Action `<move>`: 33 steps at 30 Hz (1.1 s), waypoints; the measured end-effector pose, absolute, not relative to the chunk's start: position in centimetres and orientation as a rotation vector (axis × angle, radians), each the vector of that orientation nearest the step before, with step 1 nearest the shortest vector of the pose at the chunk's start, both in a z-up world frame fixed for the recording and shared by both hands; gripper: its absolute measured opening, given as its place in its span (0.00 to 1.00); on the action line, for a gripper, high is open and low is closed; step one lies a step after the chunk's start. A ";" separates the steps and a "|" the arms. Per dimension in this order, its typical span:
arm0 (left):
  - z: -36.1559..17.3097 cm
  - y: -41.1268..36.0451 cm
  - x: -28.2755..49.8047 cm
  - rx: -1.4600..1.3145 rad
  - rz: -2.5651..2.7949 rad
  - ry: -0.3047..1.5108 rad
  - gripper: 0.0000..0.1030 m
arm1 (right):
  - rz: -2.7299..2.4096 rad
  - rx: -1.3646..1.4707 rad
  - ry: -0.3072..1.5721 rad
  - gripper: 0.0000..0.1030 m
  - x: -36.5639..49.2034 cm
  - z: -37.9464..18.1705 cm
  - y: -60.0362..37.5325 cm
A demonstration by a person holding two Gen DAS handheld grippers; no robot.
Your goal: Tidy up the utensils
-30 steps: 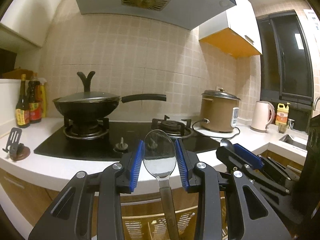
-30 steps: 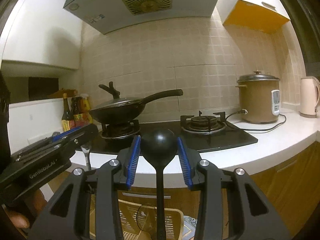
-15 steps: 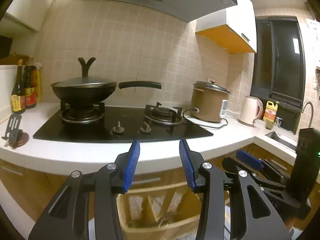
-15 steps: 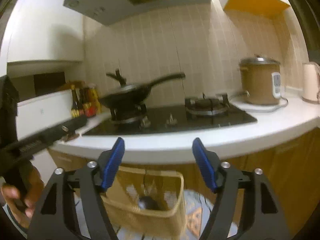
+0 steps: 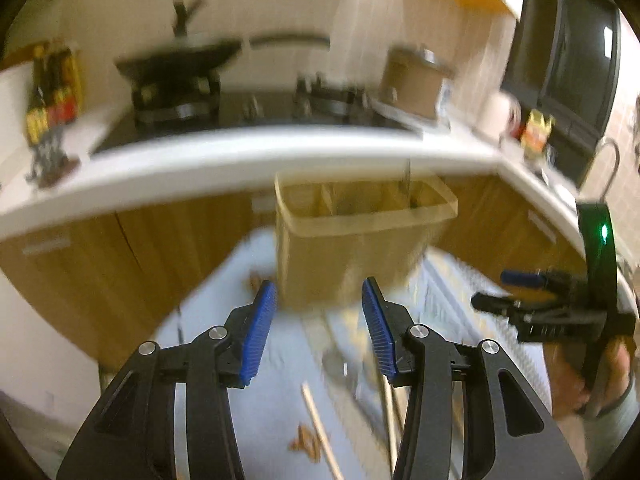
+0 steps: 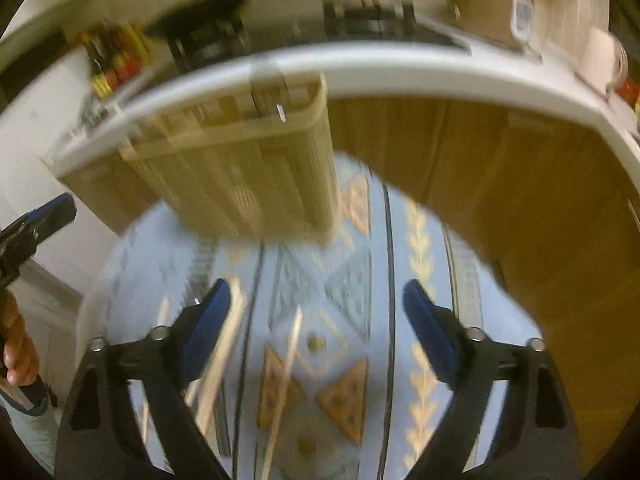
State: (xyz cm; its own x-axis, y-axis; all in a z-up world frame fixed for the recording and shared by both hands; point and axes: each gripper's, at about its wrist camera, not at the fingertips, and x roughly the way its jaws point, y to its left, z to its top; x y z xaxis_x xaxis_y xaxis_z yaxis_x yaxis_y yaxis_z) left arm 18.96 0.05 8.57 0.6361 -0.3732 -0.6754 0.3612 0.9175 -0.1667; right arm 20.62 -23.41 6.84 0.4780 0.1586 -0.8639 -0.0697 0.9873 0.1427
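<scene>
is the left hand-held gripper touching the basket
Apart. In the left wrist view the left hand-held gripper, jaws just opening with nothing between them, hangs short of the tan basket, blue mat showing past its fingertips.

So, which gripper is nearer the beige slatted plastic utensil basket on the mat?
Left, it seems. The left gripper points straight at the basket, just short of its base. The right gripper sits off to the basket's right. Both sets of jaws have just been opening, empty.

Beige slatted utensil basket (image 5: 352, 252) stands upright on the patterned rug, divided into compartments. Wooden chopsticks (image 6: 288, 364) lie loose on the rug at its 6 o'clock.
</scene>
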 end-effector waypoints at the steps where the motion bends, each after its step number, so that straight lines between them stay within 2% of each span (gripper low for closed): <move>1: 7.3 0.1 19.0 -0.010 -0.428 0.827 0.42 | 0.134 0.096 1.094 0.87 20.4 6.2 -23.4; 7: 1.8 -0.5 19.5 -0.051 -0.527 1.034 0.37 | 0.209 0.156 1.219 0.86 19.5 3.5 -23.1; 9: 0.6 -1.2 19.3 -0.044 -0.561 1.082 0.32 | 0.220 0.143 1.252 0.81 19.5 2.8 -22.6; 11: -0.4 -2.2 18.7 -0.009 -0.603 1.114 0.32 | 0.235 0.121 1.280 0.64 19.6 2.2 -22.1; 12: -0.8 -2.9 18.4 0.009 -0.612 1.127 0.31 | 0.239 0.109 1.295 0.61 19.6 1.8 -21.8; 14: -1.4 -3.8 18.1 0.031 -0.626 1.148 0.28 | 0.241 0.098 1.318 0.45 19.8 1.1 -21.4; 16: -2.0 -4.7 18.0 0.046 -0.633 1.163 0.26 | 0.242 0.094 1.344 0.38 20.0 0.3 -21.1; 18: -2.4 -5.6 17.9 0.060 -0.630 1.174 0.22 | 0.242 0.083 1.353 0.36 20.2 -0.1 -20.8; 28: -4.3 -9.2 17.8 0.205 -0.581 1.172 0.16 | 0.219 0.015 1.356 0.35 20.5 -1.4 -19.2; 30: -4.5 -9.9 17.7 0.232 -0.568 1.162 0.07 | 0.210 -0.010 1.349 0.34 20.4 -1.5 -18.6; 33: -4.6 -10.1 17.5 0.226 -0.566 1.150 0.02 | 0.183 -0.072 1.326 0.23 20.3 -1.7 -17.2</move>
